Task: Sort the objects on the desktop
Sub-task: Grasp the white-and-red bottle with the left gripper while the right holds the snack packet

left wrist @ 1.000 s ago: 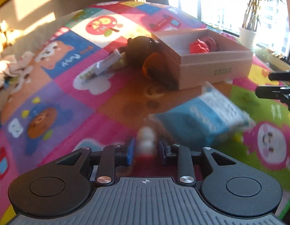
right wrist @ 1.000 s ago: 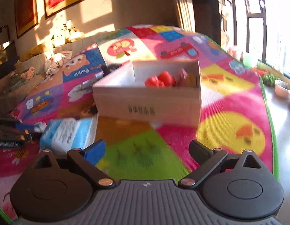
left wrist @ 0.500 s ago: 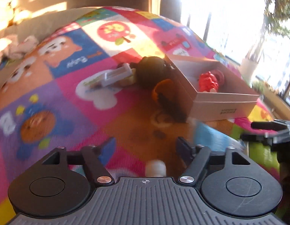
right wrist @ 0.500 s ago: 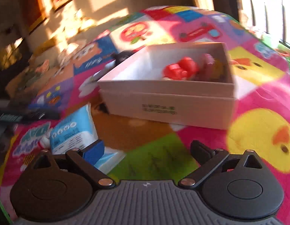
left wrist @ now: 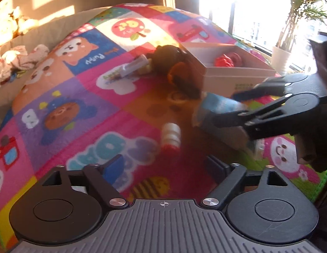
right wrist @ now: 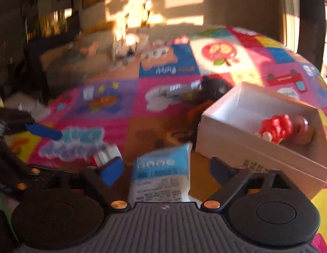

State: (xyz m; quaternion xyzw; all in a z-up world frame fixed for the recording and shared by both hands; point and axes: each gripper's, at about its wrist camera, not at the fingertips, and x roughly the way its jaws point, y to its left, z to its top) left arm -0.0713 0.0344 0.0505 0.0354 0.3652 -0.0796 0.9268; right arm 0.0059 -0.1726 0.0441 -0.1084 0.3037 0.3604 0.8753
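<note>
Patchwork play mat (left wrist: 83, 105): left hand-held gripper (left wrist: 163, 166) open and empty, right hand-held gripper (right wrist: 163, 168) closing around blue packet (right wrist: 161, 175) beside box (right wrist: 258, 147).

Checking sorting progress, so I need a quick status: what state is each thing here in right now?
Cardboard box: open, lidless, upright.
Red toy: inside the box.
Blue packet: between the right gripper's closing jaws.
Small white bottle: lying on the mat, red end near.
Left gripper: closing slightly, empty.
Dark round object: outside, beside the box.
</note>
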